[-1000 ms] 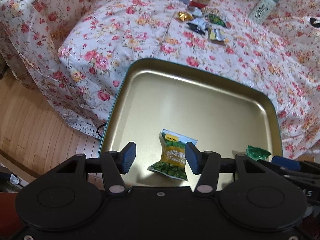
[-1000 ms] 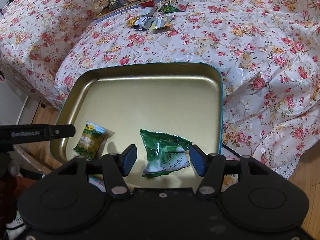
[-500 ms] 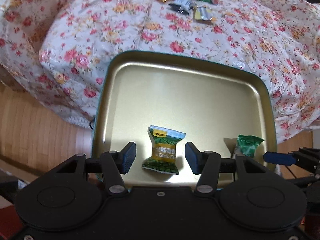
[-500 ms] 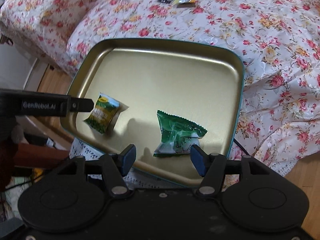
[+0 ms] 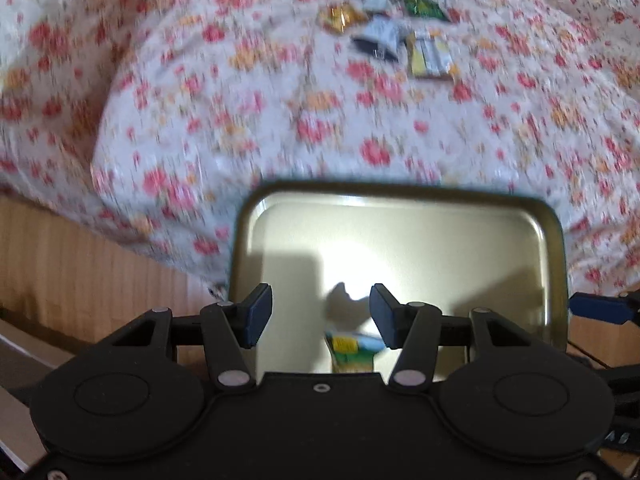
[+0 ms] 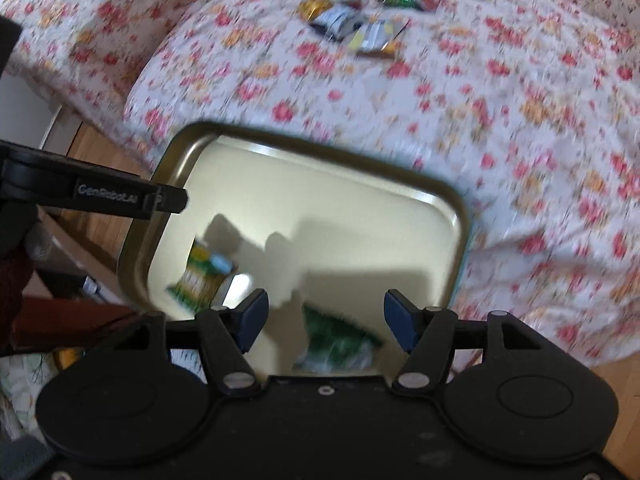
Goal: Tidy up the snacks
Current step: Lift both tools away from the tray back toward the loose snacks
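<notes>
The left gripper [image 5: 321,312] hangs over the gold tray [image 5: 440,204], jaws moderately spread and empty; the yellow-green snack packet [image 5: 352,354] lies on the tray beneath. The right gripper [image 6: 324,322] has its jaws opening, untouched by the green packet [image 6: 340,344] below. More snacks [image 6: 360,20] sit on the floral bed [image 6: 520,120].

Glossy gold metal tray [image 6: 456,216]; floral cloth bedspread [image 6: 500,120]; matt wood floor [image 5: 80,272].

gold tray [image 5: 400,236], yellow-green snack packet [image 5: 352,354], floral bedspread [image 5: 280,112]
</notes>
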Tool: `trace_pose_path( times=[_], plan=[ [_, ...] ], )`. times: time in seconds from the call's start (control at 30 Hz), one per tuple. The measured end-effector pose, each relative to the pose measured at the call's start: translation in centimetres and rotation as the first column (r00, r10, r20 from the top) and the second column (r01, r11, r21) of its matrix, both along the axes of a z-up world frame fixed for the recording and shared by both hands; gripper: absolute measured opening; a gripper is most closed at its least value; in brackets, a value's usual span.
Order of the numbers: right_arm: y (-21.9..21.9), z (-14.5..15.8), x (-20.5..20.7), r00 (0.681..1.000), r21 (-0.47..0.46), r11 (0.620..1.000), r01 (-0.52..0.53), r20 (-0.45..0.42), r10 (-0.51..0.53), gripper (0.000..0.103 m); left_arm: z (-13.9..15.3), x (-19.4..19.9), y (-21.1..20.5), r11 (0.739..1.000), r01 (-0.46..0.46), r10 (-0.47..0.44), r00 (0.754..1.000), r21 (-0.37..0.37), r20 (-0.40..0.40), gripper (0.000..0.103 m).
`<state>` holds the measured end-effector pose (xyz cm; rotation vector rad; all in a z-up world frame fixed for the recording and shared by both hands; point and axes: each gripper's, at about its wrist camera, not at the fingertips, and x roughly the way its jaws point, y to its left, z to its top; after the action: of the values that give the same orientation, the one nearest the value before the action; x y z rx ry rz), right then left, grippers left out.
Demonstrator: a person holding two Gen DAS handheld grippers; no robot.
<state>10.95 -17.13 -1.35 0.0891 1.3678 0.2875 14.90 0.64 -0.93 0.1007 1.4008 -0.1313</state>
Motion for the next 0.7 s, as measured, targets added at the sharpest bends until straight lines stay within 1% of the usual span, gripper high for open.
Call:
trace_pose_path(
  times=[0.1, 0.27, 0.37, 0.5, 0.7],
  plan=[
    [-1.1, 0.5, 2.7, 0.999, 0.008, 0.999, 0.038, 0.019, -0.038, 0.068, 0.6, 2.1, 0.0, 1.0, -0.009, 0.009, 1.0, 0.013, 0.023, 0.059],
    [-3.0, 1.5, 7.2, 0.99, 0.005, 0.995, 0.099, 0.101, -0.099, 0.068, 1.6, 5.8, -0.6, 1.0, -0.013, 0.011, 0.996, 0.013, 0.091, 0.059],
    [-4.4, 1.7, 9.9, 0.981, 0.041, 0.989, 0.145, 0.121, -0.149, 0.068, 2.0, 8.0, -0.8, 1.0, -0.024, 0.026, 0.991, -0.014, 0.135, 0.059],
    [-5.6, 1.5, 13.0, 0.966, 0.061, 0.982, 0.181, 0.174, -0.189, 0.068, 2.5, 10.9, -0.7, 0.997, -0.045, 0.056, 0.982, -0.065, 0.181, 0.059],
    [-6.9, 0.1, 16.2, 0.943, 0.094, 0.971, 0.22, 0.233, -0.237, 0.068, 2.4, 14.1, -1.5, 0.996, -0.026, 0.049, 0.958, -0.083, 0.283, 0.059]
  ],
)
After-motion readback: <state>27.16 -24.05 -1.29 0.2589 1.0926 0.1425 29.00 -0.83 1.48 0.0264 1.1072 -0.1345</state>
